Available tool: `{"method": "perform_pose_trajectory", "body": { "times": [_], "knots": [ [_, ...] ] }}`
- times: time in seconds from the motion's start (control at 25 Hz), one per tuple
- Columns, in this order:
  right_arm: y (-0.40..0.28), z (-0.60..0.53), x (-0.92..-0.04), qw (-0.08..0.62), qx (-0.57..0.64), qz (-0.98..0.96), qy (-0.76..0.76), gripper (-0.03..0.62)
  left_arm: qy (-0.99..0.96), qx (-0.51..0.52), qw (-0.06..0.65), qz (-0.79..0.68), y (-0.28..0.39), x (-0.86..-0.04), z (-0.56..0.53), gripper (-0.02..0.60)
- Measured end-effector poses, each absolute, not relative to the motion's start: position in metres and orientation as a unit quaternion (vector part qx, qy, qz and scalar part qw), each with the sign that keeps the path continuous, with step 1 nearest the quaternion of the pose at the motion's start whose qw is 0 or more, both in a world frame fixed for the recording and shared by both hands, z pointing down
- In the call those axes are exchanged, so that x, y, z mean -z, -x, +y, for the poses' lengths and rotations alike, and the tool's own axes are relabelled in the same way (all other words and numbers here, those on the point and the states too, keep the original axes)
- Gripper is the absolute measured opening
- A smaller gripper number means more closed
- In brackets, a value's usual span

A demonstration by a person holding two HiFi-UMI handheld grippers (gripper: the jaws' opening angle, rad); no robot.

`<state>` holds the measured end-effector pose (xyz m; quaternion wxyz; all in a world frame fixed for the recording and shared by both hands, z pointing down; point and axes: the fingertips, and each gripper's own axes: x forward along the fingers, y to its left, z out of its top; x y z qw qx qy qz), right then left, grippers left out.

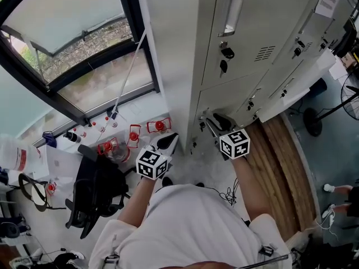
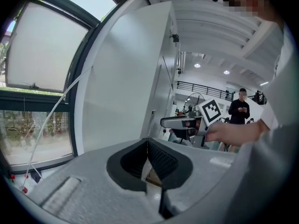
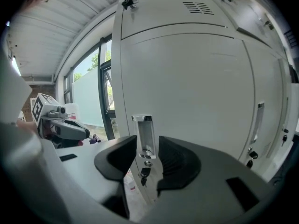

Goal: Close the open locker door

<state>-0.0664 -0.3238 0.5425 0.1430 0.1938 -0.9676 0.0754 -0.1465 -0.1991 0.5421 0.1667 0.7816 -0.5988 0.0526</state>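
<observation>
A row of pale grey lockers [image 1: 252, 43] fills the top of the head view. Further right, one white locker door [image 1: 291, 91] swings out from the row. My right gripper [image 1: 216, 122] is held close to a lower locker front, open and empty. Between its jaws the right gripper view [image 3: 147, 155] shows a chrome recessed handle [image 3: 144, 136] with a lock and hanging keys [image 3: 142, 175] beyond them. My left gripper [image 1: 168, 143] hangs by the locker row's end panel [image 2: 126, 78]. Its pads [image 2: 159, 160] meet at the tip with nothing between them.
A black office chair [image 1: 95, 189] stands at my left. Red-capped items [image 1: 134, 134] lie on the floor under the window [image 1: 73, 43]. A wooden floor strip [image 1: 280, 167] runs along the lockers. A fan [image 1: 350, 97] stands far right. A person [image 2: 240, 107] stands in the distance.
</observation>
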Motion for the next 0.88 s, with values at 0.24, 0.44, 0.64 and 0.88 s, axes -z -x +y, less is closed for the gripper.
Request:
{"method": "perform_pose_trajectory", "body": {
  "times": [0.24,0.44,0.64,0.88],
  "knots": [
    [0.041,-0.316,-0.542,0.139,-0.082,-0.959,-0.231,0.120,-0.797,-0.057,0.166,-0.578,0.137,-0.543,-0.202,0.015],
    [0.017,-0.311,-0.535,0.124,-0.090,-0.951,-0.268,0.097,-0.809,-0.052,0.168,-0.561,0.127,-0.542,-0.206,0.015],
    [-0.003,-0.301,-0.525,0.106,-0.093,-0.944,-0.300,0.064,-0.819,-0.037,0.170,-0.547,0.119,-0.538,-0.210,0.015],
    [-0.025,-0.292,-0.515,0.093,-0.091,-0.937,-0.325,0.035,-0.833,-0.037,0.167,-0.526,0.103,-0.535,-0.212,0.015]
  ]
}}
